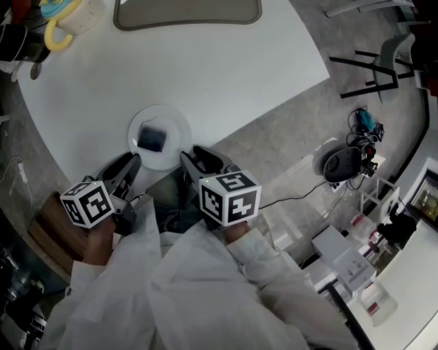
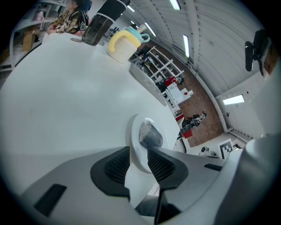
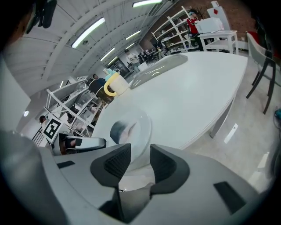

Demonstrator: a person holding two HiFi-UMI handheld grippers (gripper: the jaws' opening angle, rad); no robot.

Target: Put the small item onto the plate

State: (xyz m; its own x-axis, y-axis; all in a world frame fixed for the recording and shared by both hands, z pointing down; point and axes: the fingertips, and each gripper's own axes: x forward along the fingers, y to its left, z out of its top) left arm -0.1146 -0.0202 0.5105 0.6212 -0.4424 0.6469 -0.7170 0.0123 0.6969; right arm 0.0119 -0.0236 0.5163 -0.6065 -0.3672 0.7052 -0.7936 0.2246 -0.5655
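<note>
A small dark item (image 1: 151, 139) lies on the round white plate (image 1: 171, 158) near the front edge of the white table (image 1: 219, 75). My left gripper (image 1: 131, 166) is just short of the plate's near left rim, and my right gripper (image 1: 194, 159) is at its near right rim. Both are open, with nothing pressed between their pads. In the left gripper view the plate (image 2: 135, 151) and the item (image 2: 151, 136) show beyond the left gripper (image 2: 139, 165). In the right gripper view the plate (image 3: 141, 129) with the item (image 3: 118, 131) lies just past the right gripper (image 3: 140, 160).
A cream cup with a yellow handle (image 1: 66, 24) and a grey mat (image 1: 188, 14) sit at the table's far side. A brown wooden piece (image 1: 49, 229) is low on the left. On the floor to the right are a dark chair (image 1: 380, 65), cables (image 1: 345, 163) and white boxes (image 1: 342, 256).
</note>
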